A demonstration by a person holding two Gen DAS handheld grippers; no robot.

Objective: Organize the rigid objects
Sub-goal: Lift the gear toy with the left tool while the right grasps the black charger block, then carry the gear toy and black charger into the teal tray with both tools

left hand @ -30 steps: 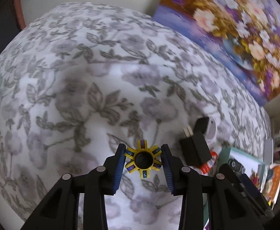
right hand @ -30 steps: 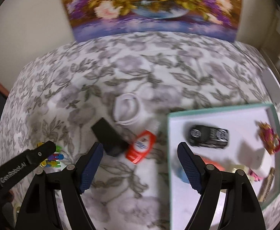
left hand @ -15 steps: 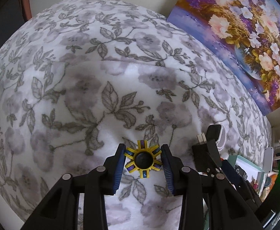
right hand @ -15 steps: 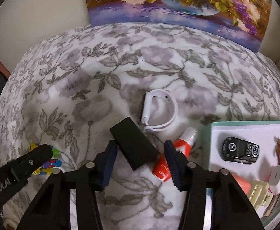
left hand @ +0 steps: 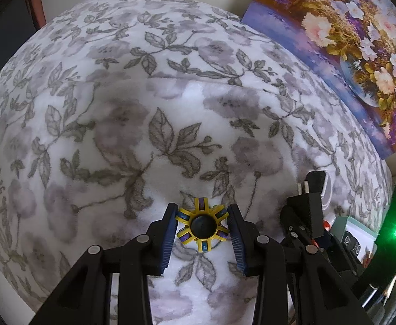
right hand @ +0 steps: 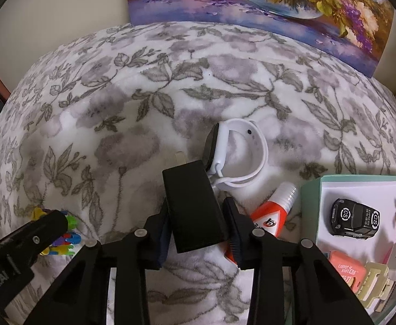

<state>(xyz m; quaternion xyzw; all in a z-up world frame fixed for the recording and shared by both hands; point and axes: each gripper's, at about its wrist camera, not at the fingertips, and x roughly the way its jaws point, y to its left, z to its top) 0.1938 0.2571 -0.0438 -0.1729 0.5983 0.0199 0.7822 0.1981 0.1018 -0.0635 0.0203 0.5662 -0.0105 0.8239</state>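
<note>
Up front in the left wrist view, the left gripper [left hand: 202, 227] clamps a yellow spinner [left hand: 202, 224] above the floral blanket [left hand: 116, 124]; right wrist view: the right gripper [right hand: 195, 223] pinches a black charger [right hand: 192, 208] beside the teal tray [right hand: 310, 189], where a toy car [right hand: 354, 221] reads "CS EXPRESS"

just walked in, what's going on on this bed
A person with two handheld grippers is sorting small things into a box. The left gripper is shut on a yellow spinner toy. The right gripper is clamped on a black charger, beside a white watch and red tube.
</note>
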